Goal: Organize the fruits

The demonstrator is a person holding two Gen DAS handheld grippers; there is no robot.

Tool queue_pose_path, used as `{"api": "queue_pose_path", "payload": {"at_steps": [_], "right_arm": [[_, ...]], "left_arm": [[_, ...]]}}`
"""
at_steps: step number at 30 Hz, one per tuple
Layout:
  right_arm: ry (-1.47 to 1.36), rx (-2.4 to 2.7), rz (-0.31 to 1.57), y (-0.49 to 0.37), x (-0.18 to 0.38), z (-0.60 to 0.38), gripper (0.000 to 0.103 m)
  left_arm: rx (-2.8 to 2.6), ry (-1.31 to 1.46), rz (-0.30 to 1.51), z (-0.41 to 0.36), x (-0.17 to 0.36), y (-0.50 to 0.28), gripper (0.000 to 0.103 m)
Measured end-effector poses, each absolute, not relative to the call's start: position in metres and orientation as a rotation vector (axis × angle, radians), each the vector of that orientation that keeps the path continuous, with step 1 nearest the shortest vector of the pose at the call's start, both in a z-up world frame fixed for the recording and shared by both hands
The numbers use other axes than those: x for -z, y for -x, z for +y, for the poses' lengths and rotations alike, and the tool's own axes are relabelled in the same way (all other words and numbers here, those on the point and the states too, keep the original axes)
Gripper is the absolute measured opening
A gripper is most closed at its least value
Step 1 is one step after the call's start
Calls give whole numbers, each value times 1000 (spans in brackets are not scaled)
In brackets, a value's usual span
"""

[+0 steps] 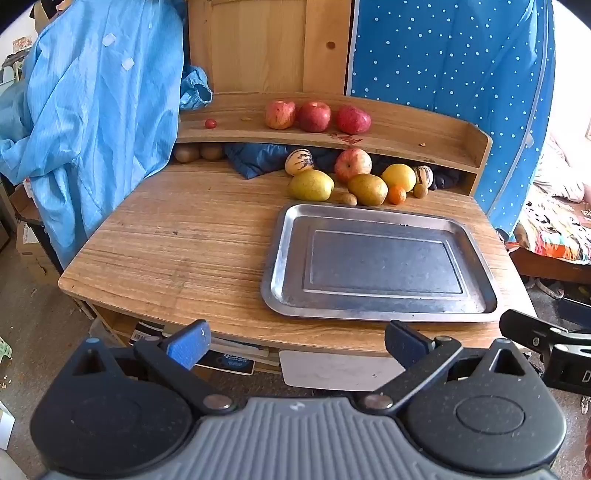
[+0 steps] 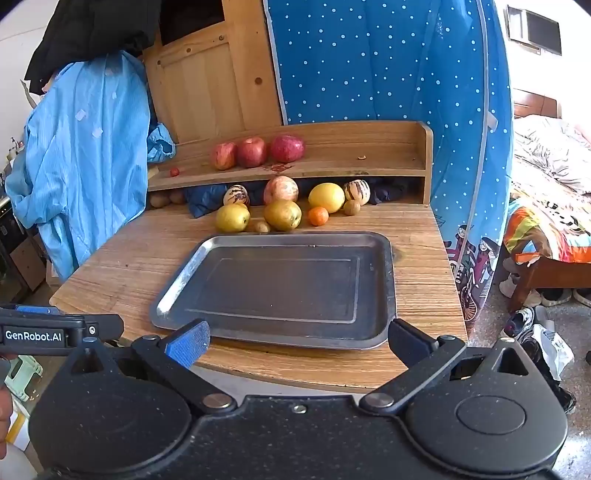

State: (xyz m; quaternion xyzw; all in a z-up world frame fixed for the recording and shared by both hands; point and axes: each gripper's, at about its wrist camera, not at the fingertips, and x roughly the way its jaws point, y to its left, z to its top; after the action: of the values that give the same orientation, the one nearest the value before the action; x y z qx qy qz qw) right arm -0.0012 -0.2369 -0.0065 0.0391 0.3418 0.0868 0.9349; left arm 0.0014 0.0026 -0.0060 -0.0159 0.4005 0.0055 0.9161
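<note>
Right wrist: fruits (image 2: 282, 215) beyond spread jaws

A wooden bench (image 2: 417, 258) with a raised back shelf (image 2: 391, 147) stood against a pine panelled door (image 2: 207, 85). A light blue garment (image 1: 92, 122) hung at the left, with a black garment (image 2: 92, 29) above it. Blue fabric dotted with white (image 2: 388, 62) rose behind the shelf on the right. Further right was a bed (image 2: 546, 192) with rumpled, brightly patterned bedding, and shoes (image 2: 521, 321) lay on the speckled floor (image 2: 576, 373). An air-conditioning unit (image 2: 535, 31) sat high on the white wall. Daylight filled the room.
</note>
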Motion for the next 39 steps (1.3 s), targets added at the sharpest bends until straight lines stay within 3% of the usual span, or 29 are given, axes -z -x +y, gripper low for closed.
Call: {"api": "queue_pose_path", "payload": {"at_steps": [39], "right_arm": [[-102,-174,739,2,12,-238,102]], "left_arm": [[-17,11,867,5,12,-1,102]]}}
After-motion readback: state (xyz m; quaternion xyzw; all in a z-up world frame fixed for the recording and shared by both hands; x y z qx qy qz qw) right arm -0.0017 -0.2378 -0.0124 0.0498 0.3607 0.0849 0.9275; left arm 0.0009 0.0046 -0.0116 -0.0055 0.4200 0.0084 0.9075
